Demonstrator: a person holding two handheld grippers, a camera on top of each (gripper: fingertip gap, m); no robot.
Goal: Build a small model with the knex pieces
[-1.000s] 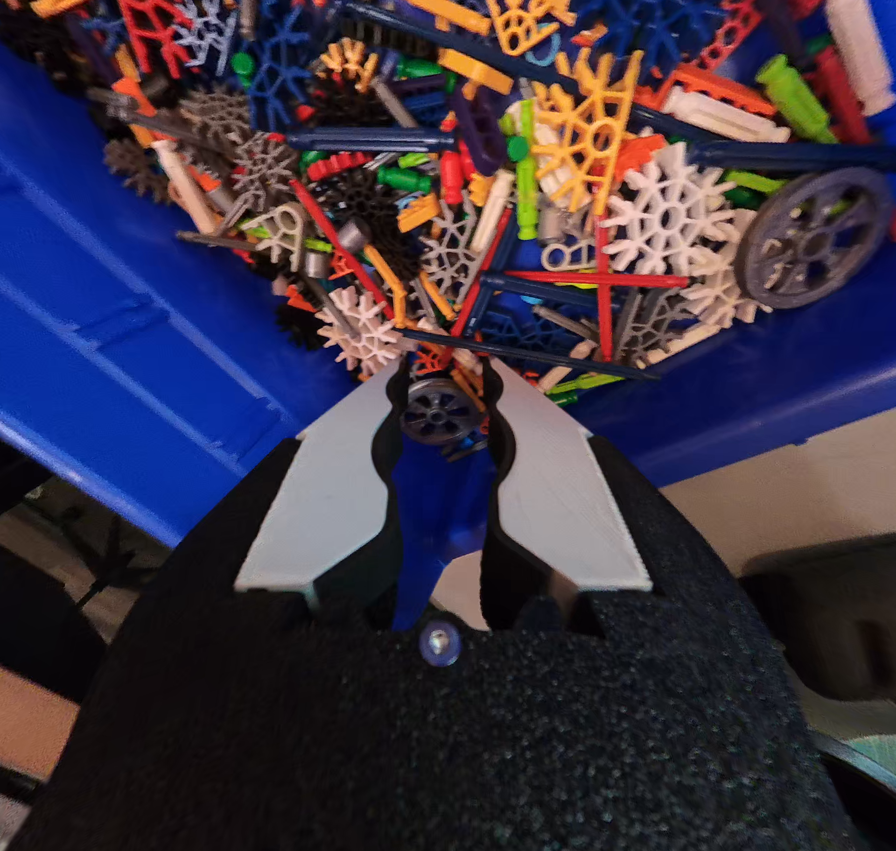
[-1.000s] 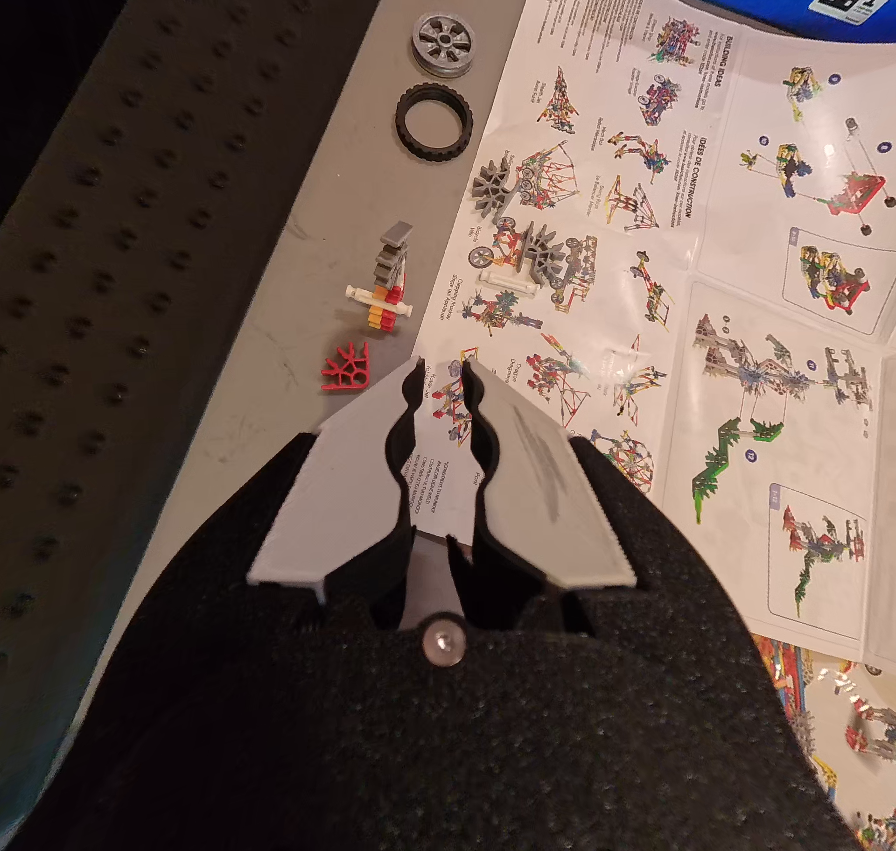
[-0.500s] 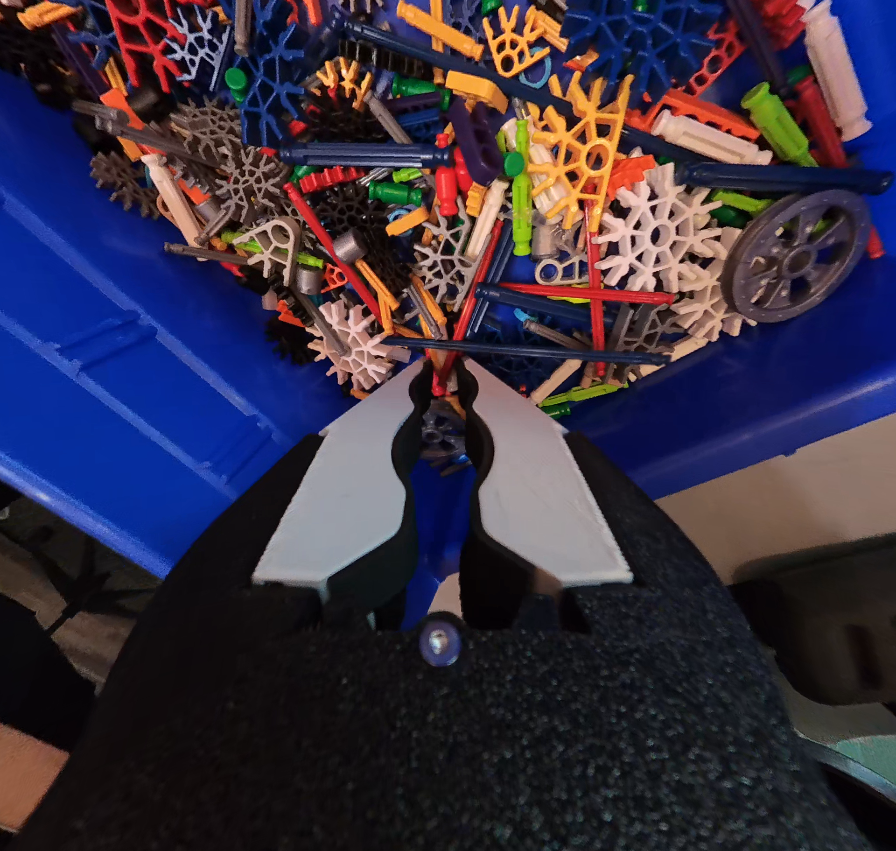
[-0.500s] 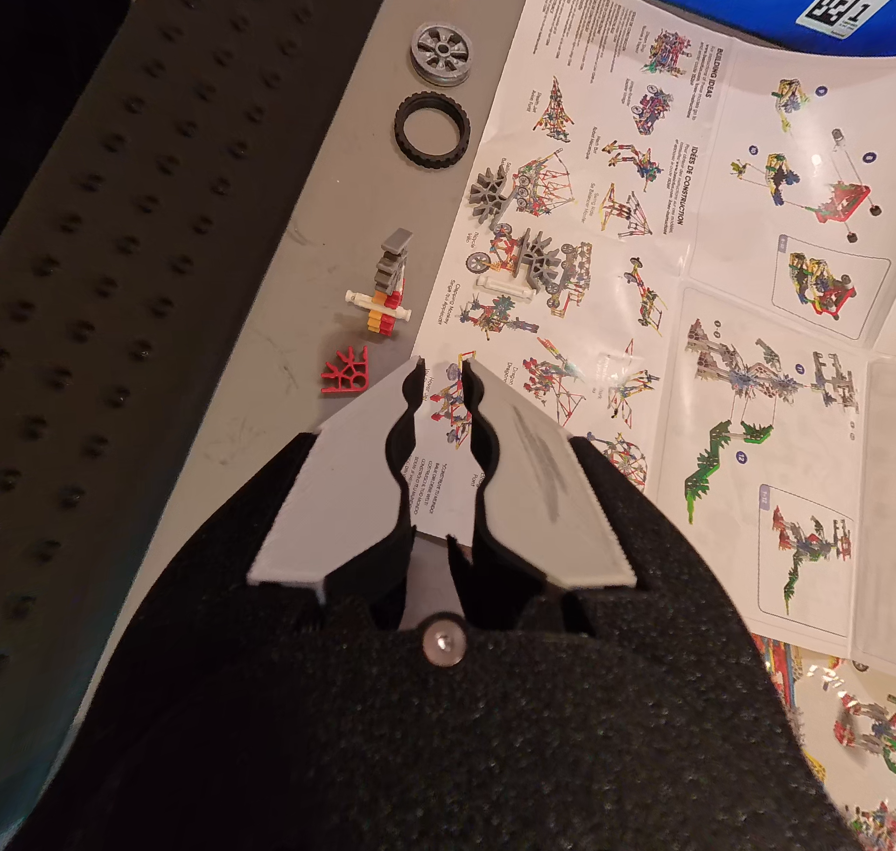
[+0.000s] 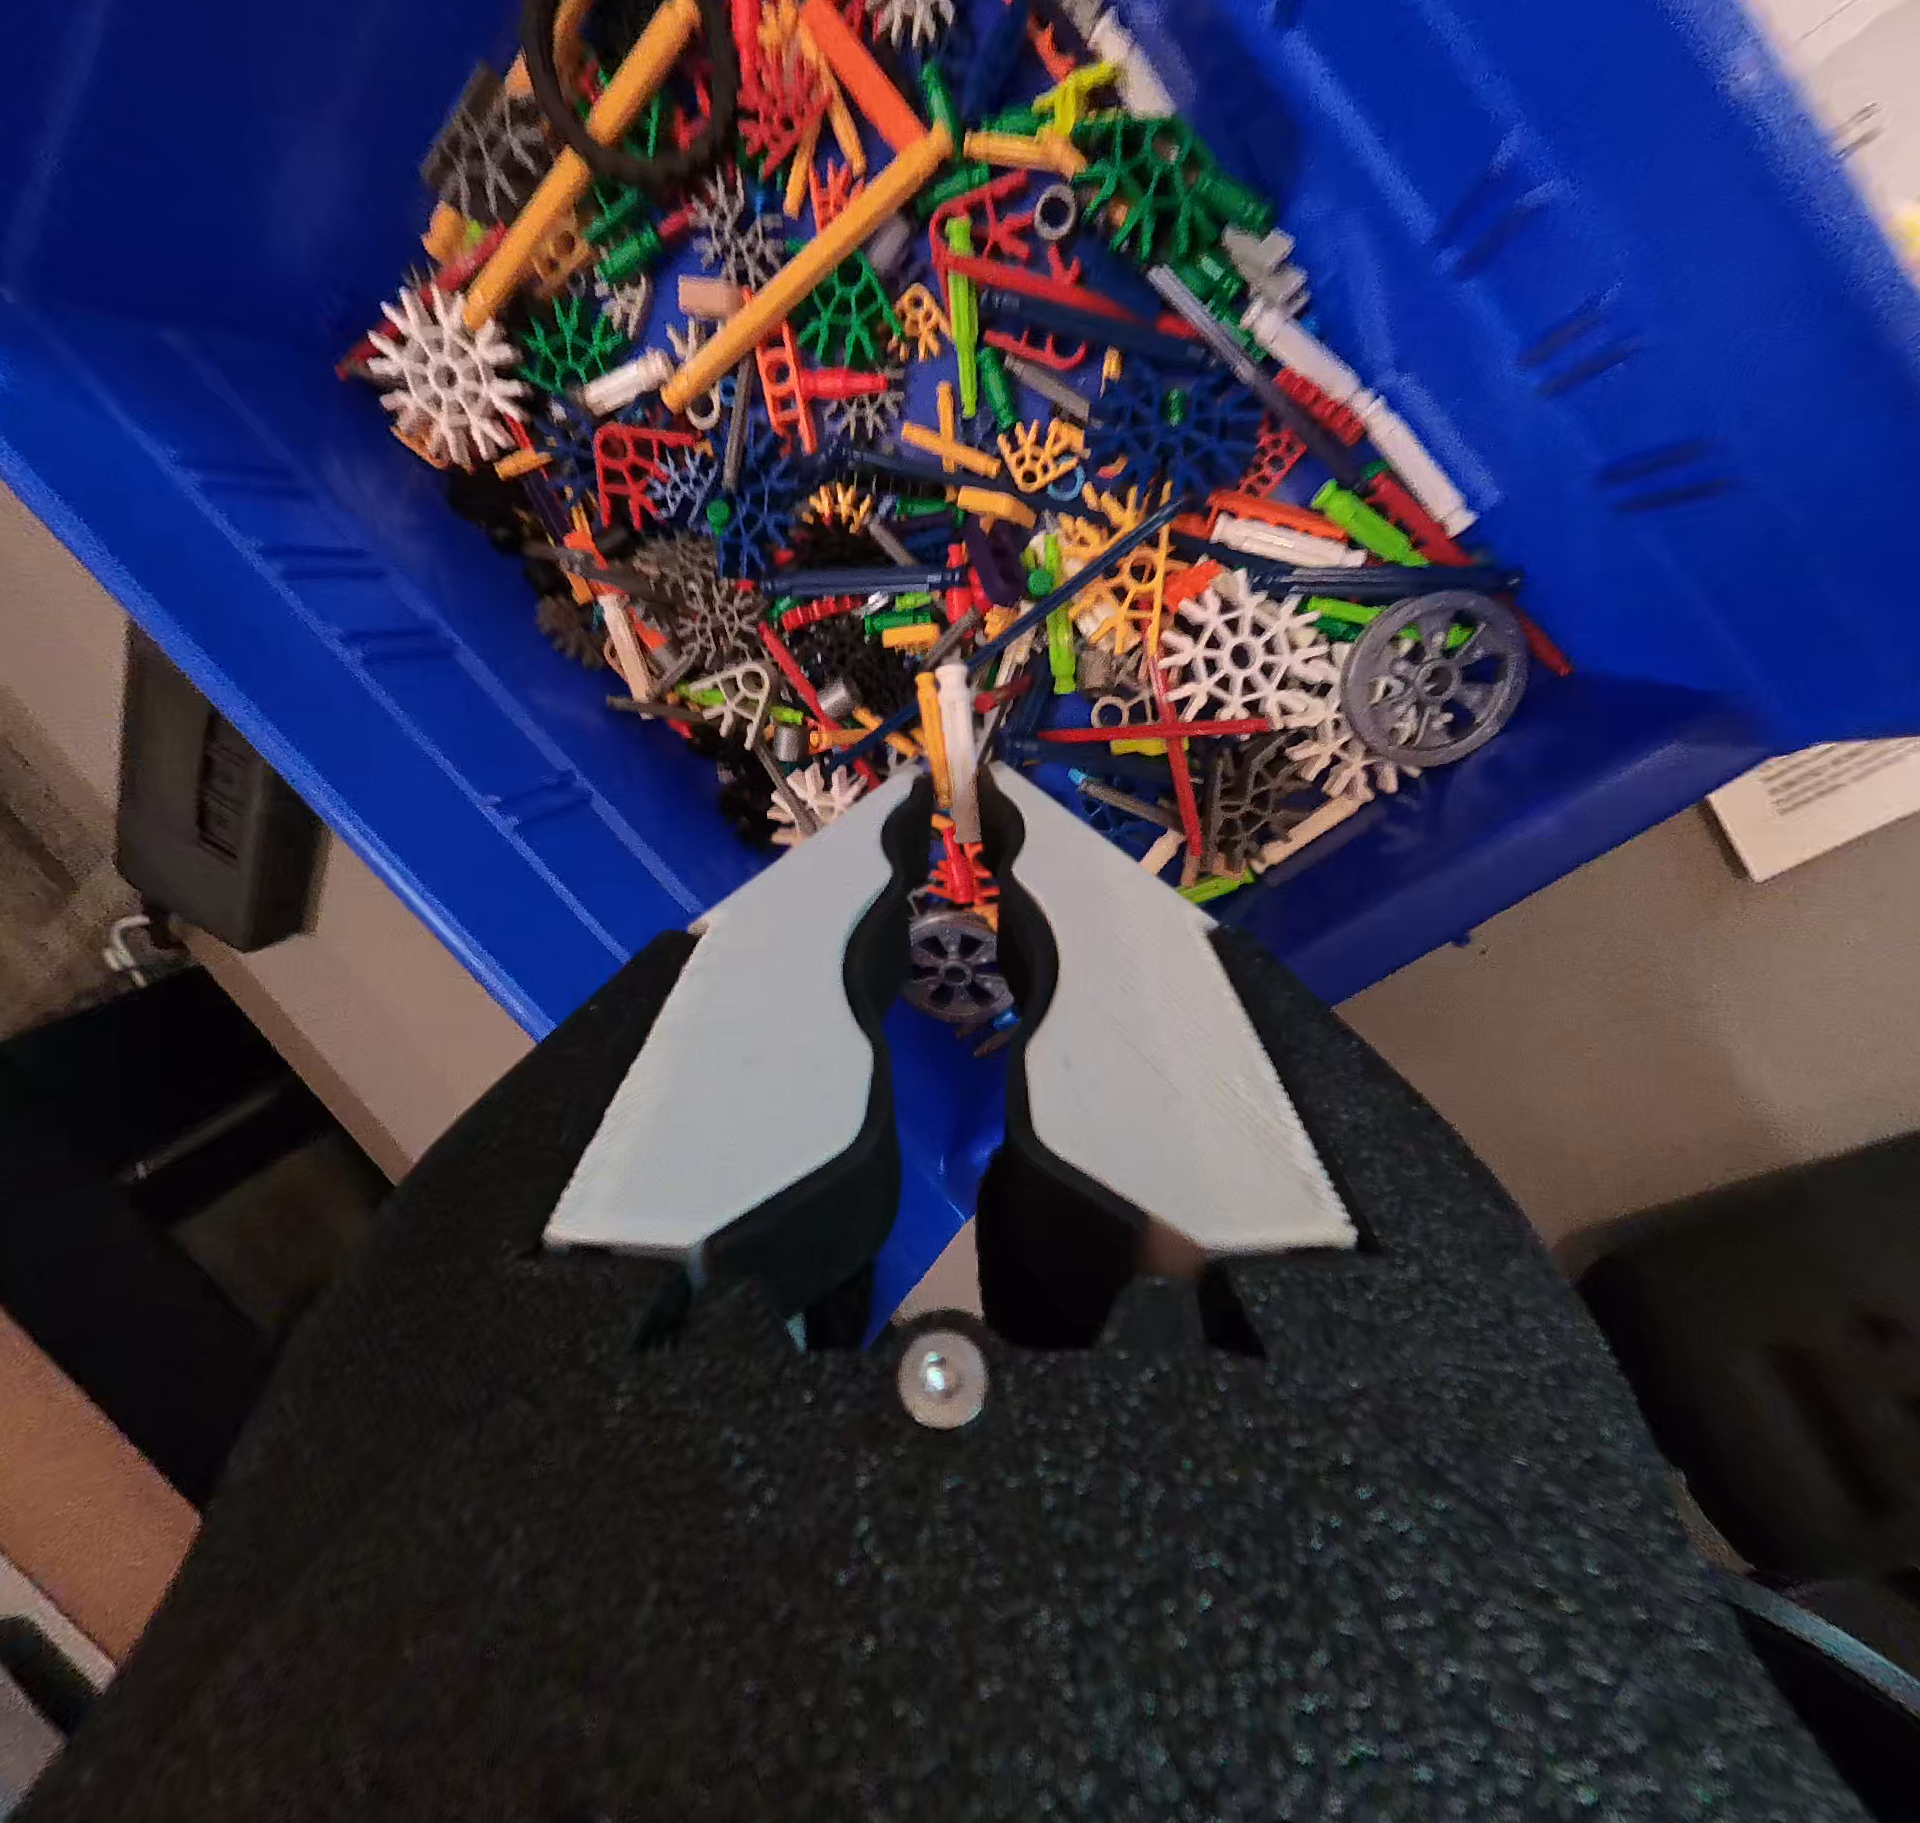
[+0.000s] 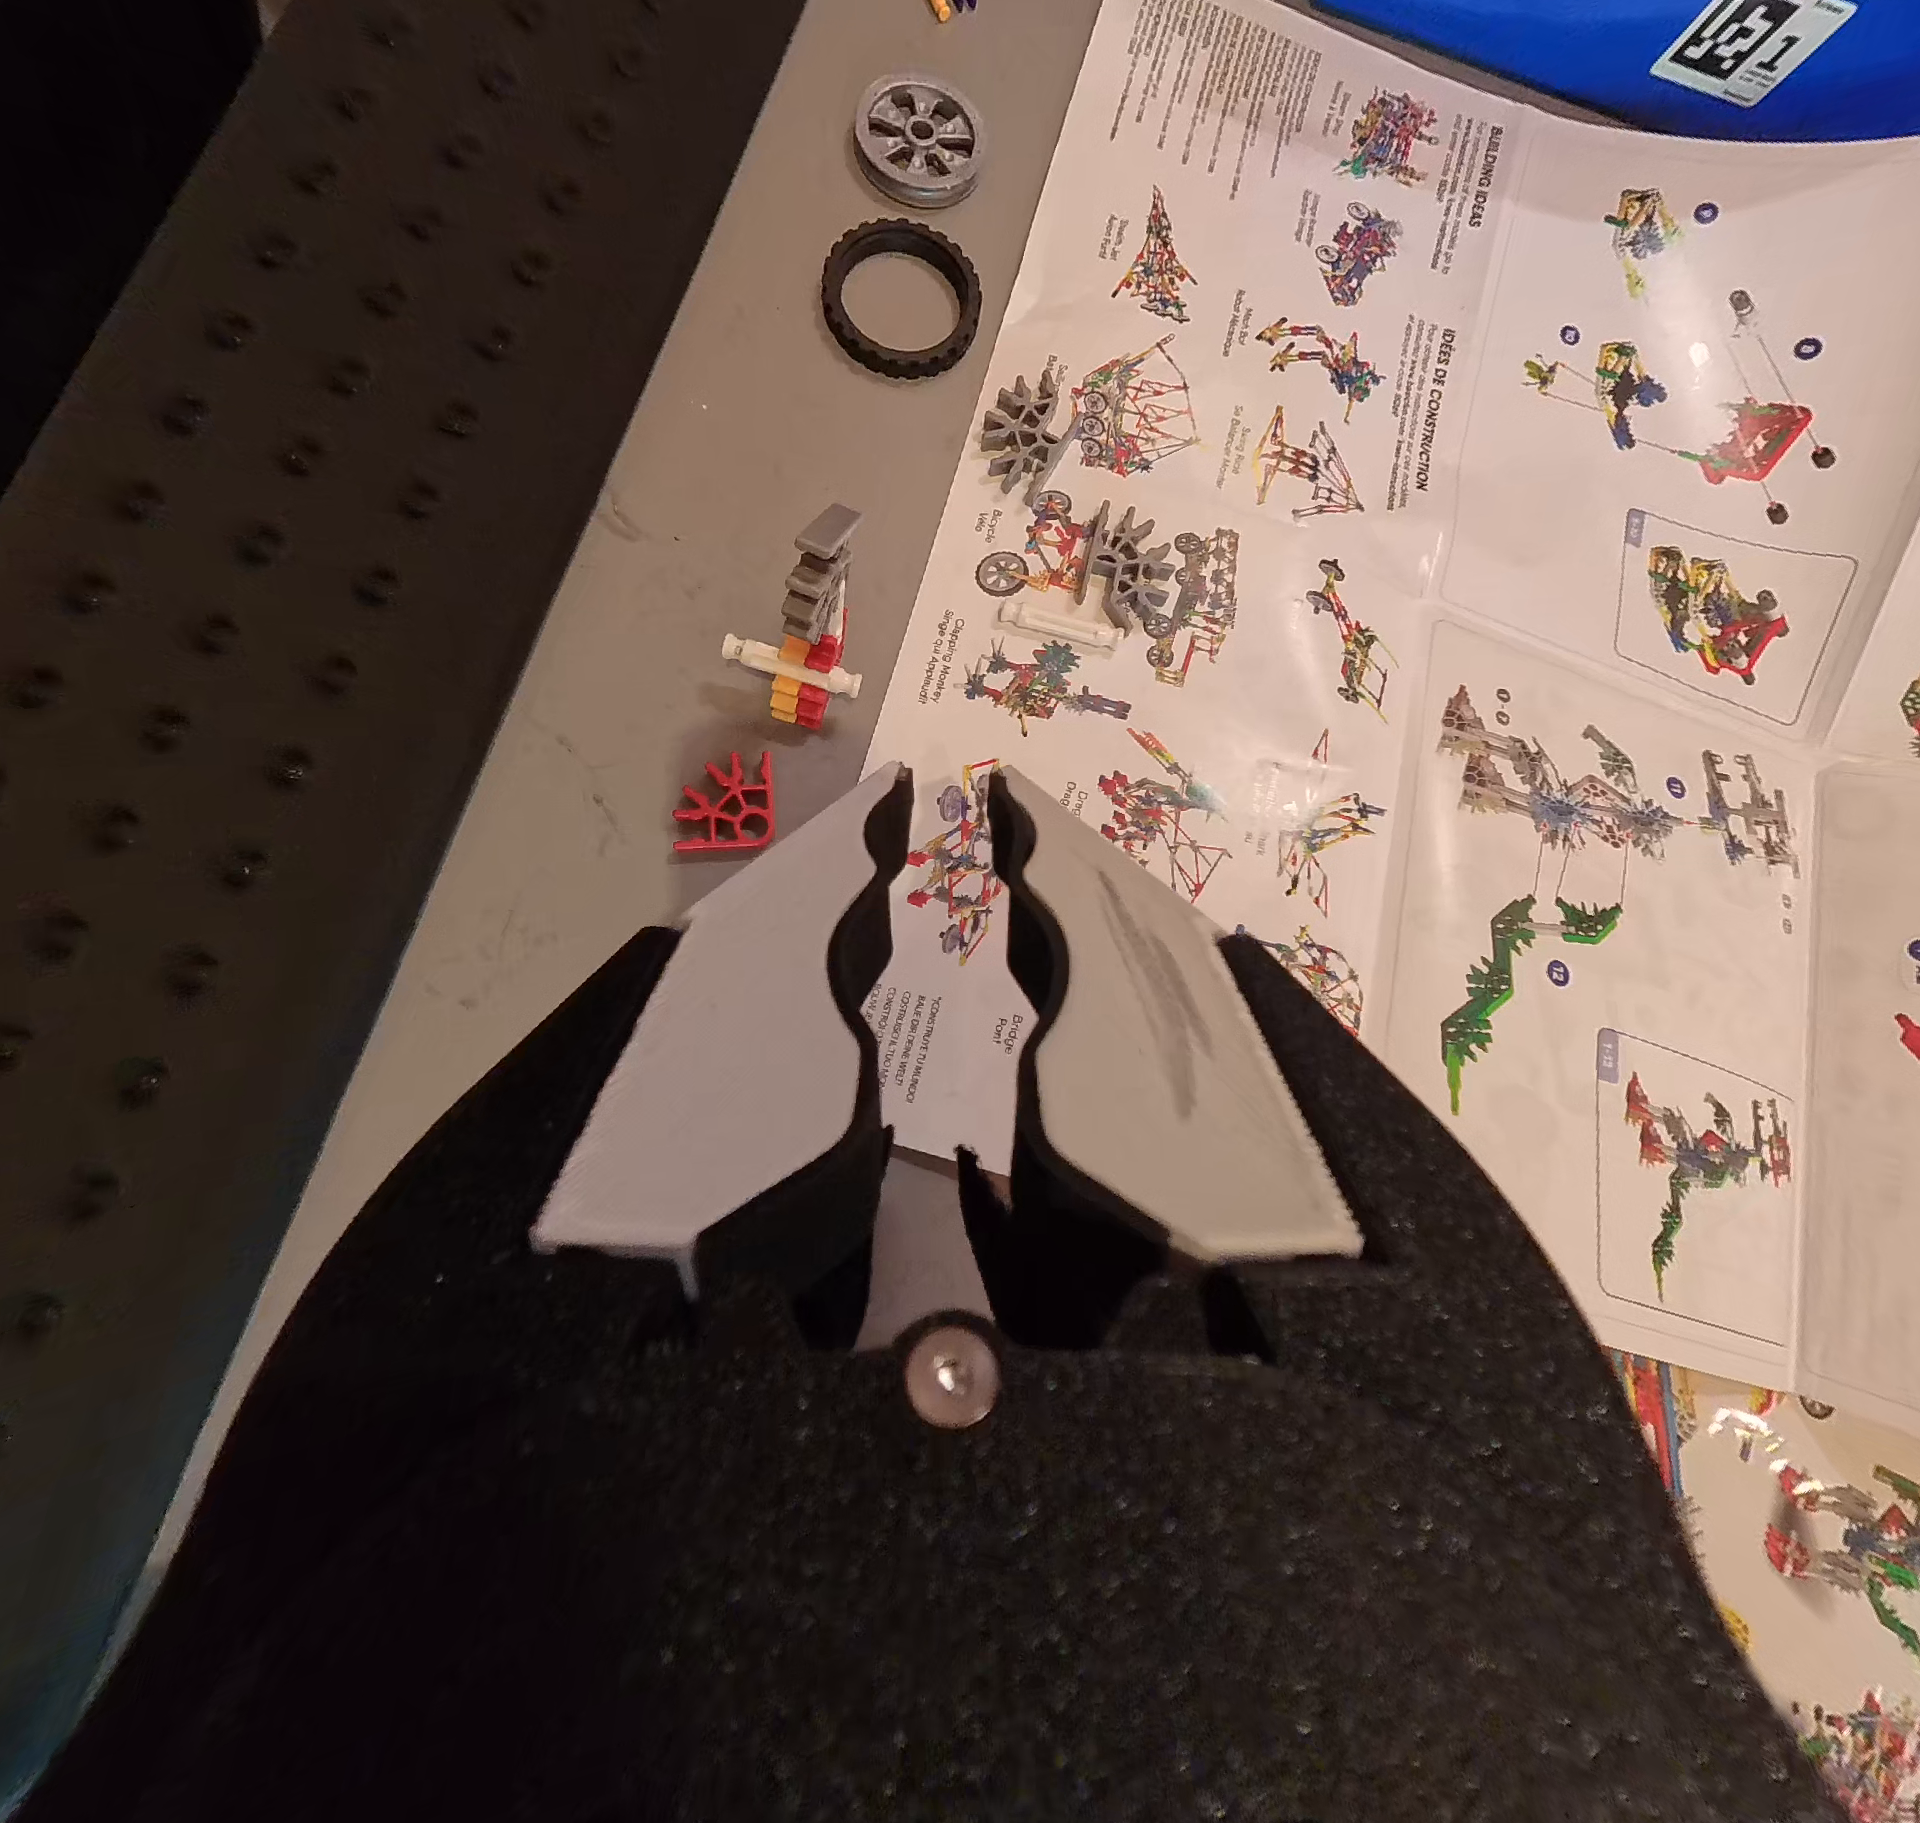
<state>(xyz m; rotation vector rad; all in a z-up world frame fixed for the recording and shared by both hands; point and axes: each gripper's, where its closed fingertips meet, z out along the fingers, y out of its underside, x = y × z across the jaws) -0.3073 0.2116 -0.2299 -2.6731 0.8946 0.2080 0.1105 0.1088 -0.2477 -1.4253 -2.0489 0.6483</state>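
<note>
Blue bin (image 5: 343, 610): smooth moulded plastic with a slight sheen, filled with hard plastic rods and connectors (image 5: 935, 485) in mixed colours; the small grey wheel (image 5: 954, 965) looks like dull plastic. Left gripper (image 5: 954, 799): matt pale-grey fingers (image 5: 769, 1025) with fine printed ridges, black rubbery inner pads, rough black grainy housing and a shiny metal screw (image 5: 940, 1378). Instruction sheet (image 6: 1558, 578): glossy creased paper, glare in patches, on a matt grey tabletop (image 6: 582, 755) beside a dimpled black mat (image 6: 312, 371), knobbly black rubber tyre (image 6: 900, 300) and silvery-grey plastic wheel hub (image 6: 918, 140).
</note>
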